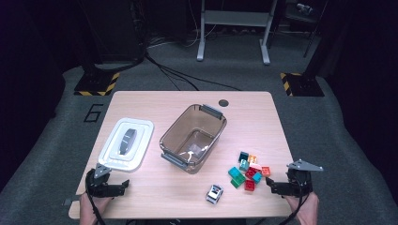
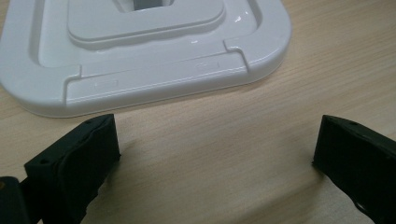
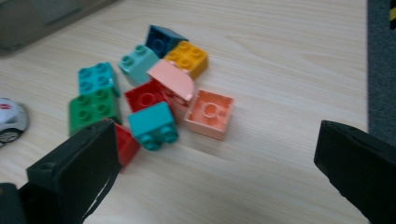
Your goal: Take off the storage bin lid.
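Observation:
A clear brown tub (image 1: 193,138) stands in the middle of the wooden table (image 1: 155,101), and I see nothing inside it. Its white lid (image 1: 126,144) (image 2: 140,51) lies flat to its left. A heap of coloured bricks (image 1: 248,171) (image 3: 159,100) lies at the right front. A small white toy car (image 1: 214,193) (image 3: 10,120) sits near the front edge. My left gripper (image 1: 123,186) (image 2: 215,149) rests open just below the lid, holding nothing. My right gripper (image 1: 271,184) (image 3: 215,158) is open just right of the bricks, with nothing between its jaws.
A round cable hole (image 1: 223,102) sits at the table's far edge. Beyond the table are grey floor, black cables and a metal stand (image 1: 233,28). Yellow-black striped feet (image 1: 97,84) flank the table's far corners.

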`<state>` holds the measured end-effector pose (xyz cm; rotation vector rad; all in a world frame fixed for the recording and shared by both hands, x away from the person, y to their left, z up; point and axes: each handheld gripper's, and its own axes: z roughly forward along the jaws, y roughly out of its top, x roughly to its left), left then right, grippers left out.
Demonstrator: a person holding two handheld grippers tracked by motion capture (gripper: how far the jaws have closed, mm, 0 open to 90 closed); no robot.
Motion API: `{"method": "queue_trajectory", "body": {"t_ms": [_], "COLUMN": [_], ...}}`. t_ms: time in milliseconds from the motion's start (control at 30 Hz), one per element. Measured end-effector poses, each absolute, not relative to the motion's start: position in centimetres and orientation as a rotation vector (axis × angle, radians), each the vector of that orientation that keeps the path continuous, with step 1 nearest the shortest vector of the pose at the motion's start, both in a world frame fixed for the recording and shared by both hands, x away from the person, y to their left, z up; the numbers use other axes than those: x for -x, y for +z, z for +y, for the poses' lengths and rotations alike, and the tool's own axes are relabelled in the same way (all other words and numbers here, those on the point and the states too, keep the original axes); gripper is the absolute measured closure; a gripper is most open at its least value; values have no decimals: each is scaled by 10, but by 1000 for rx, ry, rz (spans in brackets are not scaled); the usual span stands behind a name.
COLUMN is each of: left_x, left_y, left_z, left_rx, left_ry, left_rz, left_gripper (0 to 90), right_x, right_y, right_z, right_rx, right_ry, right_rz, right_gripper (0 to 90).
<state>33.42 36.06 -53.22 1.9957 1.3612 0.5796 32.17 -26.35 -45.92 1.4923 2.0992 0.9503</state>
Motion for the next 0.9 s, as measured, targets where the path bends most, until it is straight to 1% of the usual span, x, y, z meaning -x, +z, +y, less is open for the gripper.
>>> {"method": "queue_trajectory", "body": {"t_ms": [467,700,900], "left_x": [-334,-334,-334], "left_y": [-532,-532,-532], "left_z": [360,360,360], "left_rx": [-1996,-1997,-1996], "left_ry": [568,570,568], "left_rz": [1365,1366,1365], "left_gripper": [1,1,1], "right_x": [-314,-308,-305], "right_y": [-435,-434,-449], "right_z": [-193,-169,-144], "right_rx": [-1295,-1228,-1142], "right_ry": [1014,1063,1071], "right_rz": [2231,2286,2388], "right_gripper": [7,18,25]}}
